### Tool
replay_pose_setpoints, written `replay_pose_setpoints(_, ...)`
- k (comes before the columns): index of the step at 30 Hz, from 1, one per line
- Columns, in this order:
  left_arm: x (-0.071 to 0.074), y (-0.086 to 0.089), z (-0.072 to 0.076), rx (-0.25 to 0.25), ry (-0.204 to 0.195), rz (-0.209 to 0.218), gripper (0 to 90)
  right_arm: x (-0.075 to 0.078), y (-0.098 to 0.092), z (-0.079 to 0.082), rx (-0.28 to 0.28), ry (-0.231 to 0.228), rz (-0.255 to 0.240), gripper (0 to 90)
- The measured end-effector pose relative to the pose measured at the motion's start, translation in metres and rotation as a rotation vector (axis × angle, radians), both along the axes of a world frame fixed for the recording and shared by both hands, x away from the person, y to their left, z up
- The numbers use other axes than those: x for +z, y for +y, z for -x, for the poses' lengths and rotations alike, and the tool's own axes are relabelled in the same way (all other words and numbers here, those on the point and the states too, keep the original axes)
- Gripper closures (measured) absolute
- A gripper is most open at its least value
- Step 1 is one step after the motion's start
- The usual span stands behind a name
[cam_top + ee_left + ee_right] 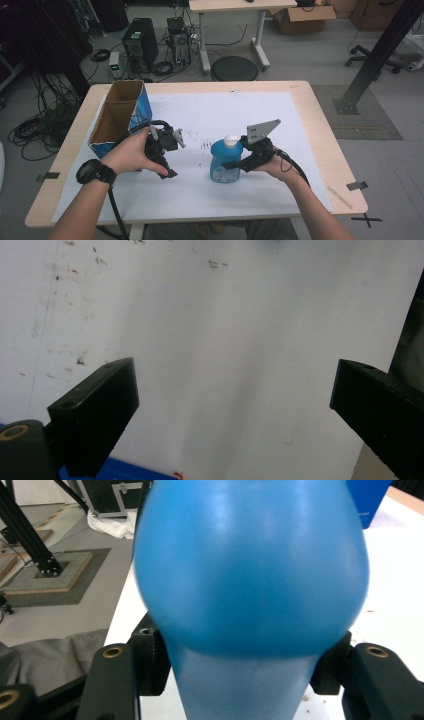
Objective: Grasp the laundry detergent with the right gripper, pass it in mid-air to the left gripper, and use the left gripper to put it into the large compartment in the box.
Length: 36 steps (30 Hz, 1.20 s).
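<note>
A blue bottle (225,162) with a white cap (230,140) stands upright on the white sheet, right of centre near the front. My right gripper (235,162) comes at it from the right and is shut on it. In the right gripper view the bottle (250,570) swells above the two black pads (152,662), which press on its narrower part from both sides. My left gripper (175,155) is held to the left of the bottle, apart from it. In the left gripper view it (235,380) stands open over bare sheet, with nothing between its jaws.
An open-topped blue cardboard box (142,110) with two compartments stands at the table's left side, just behind my left hand. A white sheet (225,110) covers most of the wooden table (320,130). Beyond the far edge are a round stool (234,68), a computer tower and cables.
</note>
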State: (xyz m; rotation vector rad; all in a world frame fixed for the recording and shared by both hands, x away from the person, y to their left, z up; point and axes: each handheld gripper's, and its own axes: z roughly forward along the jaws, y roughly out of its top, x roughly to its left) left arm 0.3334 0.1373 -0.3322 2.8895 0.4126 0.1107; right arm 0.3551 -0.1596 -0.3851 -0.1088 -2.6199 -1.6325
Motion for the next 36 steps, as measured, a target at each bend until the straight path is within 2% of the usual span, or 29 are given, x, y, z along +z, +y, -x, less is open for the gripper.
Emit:
replay_pose_setpoints(7, 0.0, 0.001, 0.0, 0.0, 0.0, 0.001, 6.1, 0.002, -0.002, -0.003, -0.006, 0.004, 0.006, 42.0)
replay_pose_setpoints(21, 0.004, 0.004, 0.001, 0.001, -0.005, 0.004, 6.2, 0.014, 0.003, -0.006, -0.003, -0.001, 0.074, 42.4)
replay_pose_setpoints(27, 0.007, 0.005, 0.002, 0.003, -0.008, 0.005, 6.2, 0.025, 0.001, -0.008, -0.002, -0.001, 0.069, 42.5)
replay_pose_setpoints(36, 0.016, 0.003, 0.002, -0.004, -0.019, 0.011, 6.1, 0.055, 0.0, -0.016, 0.001, -0.012, 0.073, 42.5)
